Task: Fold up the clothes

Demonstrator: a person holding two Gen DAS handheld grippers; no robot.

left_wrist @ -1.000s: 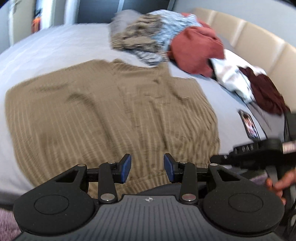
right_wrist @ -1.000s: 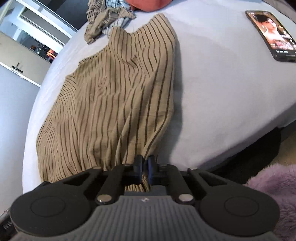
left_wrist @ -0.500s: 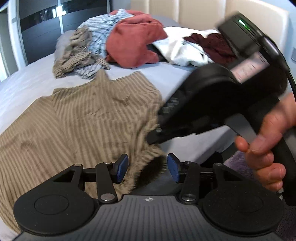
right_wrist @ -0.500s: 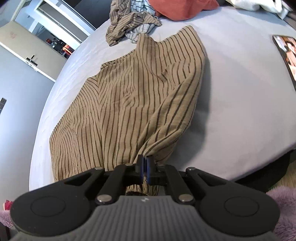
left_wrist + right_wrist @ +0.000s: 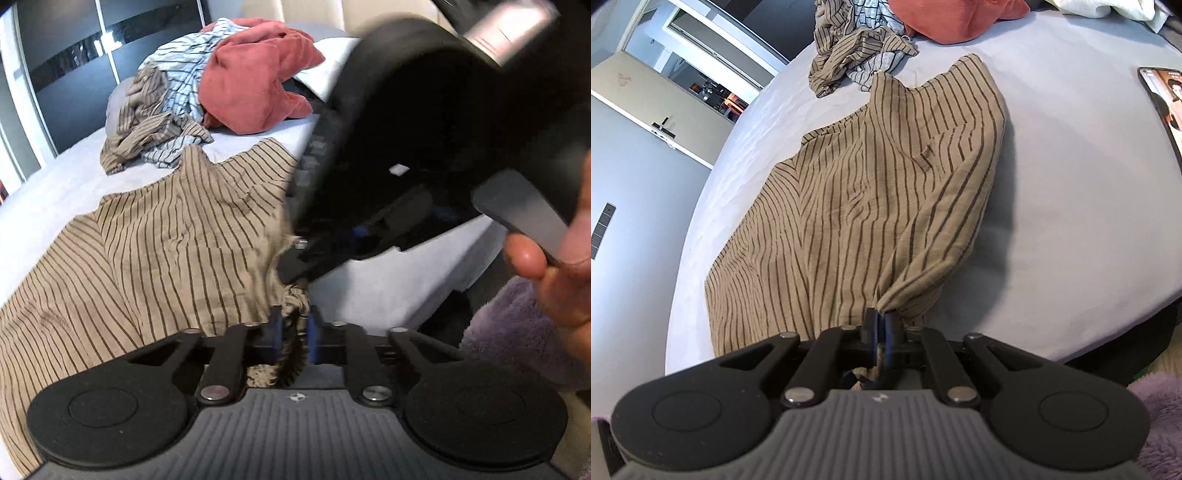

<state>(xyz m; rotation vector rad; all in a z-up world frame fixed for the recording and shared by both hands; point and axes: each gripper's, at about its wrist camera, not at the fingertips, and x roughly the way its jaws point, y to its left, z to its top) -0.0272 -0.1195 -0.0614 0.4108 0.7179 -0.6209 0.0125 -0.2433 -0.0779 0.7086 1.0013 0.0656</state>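
Note:
A tan garment with dark stripes [image 5: 159,243] [image 5: 871,192] lies spread on the grey bed sheet [image 5: 1071,206]. Its near corner is bunched and lifted at the bed's front edge. My left gripper [image 5: 293,332] is shut on that bunched hem, cloth squeezed between its blue pads. My right gripper [image 5: 881,325] is shut on the same corner, just above. In the left wrist view the right gripper's black body [image 5: 406,147] fills the upper right, a hand [image 5: 557,266] holding its handle.
A heap of clothes sits at the far side of the bed: a striped tan piece [image 5: 147,129], a blue checked shirt [image 5: 184,74], a red garment [image 5: 251,81]. A phone [image 5: 1165,107] lies on the sheet at right. A purple fluffy rug [image 5: 517,332] covers the floor.
My left gripper moved in under the right one and shut on the lifted corner; it was open half a second ago. The right gripper kept its hold and raised the corner.

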